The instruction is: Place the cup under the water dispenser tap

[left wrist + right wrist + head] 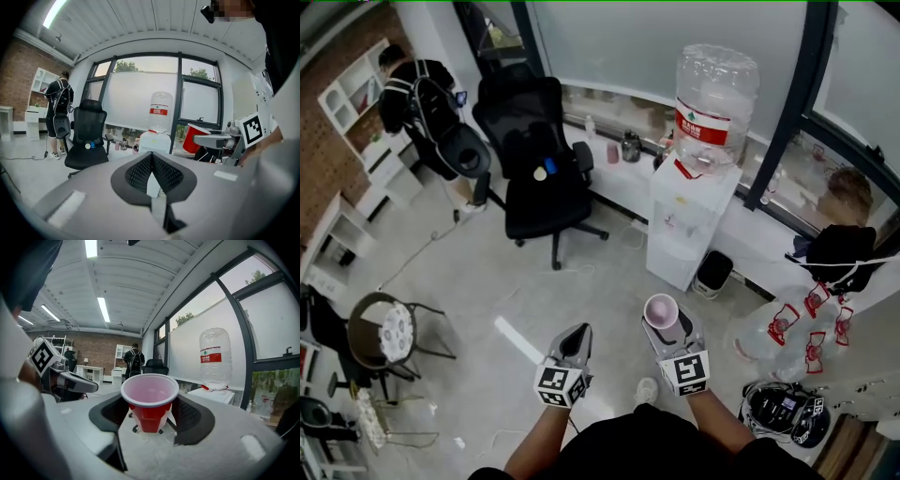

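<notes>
One red cup (150, 403) sits upright, gripped in my right hand-held gripper (669, 330), water dispenser (689, 216) ahead at twelve o'clock; my left hand-held gripper (574, 339) is closed, empty.

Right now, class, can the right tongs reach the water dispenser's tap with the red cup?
Probably not without stepping closer: the water dispenser stands well beyond the right tongs holding the red cup. The floor between looks bare.
</notes>
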The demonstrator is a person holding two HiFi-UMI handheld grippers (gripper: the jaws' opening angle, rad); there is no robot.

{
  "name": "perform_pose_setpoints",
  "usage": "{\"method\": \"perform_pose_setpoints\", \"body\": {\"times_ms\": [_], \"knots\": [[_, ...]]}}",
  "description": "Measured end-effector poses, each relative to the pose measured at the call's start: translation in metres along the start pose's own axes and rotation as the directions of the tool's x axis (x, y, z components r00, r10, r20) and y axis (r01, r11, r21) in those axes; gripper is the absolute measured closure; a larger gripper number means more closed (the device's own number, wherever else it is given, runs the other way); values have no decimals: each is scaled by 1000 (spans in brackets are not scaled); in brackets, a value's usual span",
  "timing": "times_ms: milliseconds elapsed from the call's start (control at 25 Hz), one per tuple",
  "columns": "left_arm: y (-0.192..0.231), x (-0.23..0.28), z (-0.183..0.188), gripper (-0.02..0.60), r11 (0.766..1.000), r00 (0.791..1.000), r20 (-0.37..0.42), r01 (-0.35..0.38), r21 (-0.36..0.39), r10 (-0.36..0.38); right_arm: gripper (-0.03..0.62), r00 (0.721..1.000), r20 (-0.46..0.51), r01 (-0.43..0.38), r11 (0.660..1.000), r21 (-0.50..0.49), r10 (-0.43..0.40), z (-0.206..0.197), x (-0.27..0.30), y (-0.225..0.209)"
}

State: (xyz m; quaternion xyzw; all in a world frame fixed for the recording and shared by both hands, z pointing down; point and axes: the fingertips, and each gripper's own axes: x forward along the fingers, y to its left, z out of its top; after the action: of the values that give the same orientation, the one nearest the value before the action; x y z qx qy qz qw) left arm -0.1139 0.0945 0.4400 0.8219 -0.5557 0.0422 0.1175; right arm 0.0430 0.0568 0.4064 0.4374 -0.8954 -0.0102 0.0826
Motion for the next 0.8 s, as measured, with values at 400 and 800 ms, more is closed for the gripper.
{"method": "perform_pose_setpoints", "body": {"times_ms": [400,800], "knots": [[0,79,12,565,1000,999,-41,5,22,-4,309,1000,-4,6,1000,-10,-6,-3,34,-65],[27,129,25,565,996,997,-37,73,49,-71,309,998,-26,57,998,23,-56,-7,79,-87]]}}
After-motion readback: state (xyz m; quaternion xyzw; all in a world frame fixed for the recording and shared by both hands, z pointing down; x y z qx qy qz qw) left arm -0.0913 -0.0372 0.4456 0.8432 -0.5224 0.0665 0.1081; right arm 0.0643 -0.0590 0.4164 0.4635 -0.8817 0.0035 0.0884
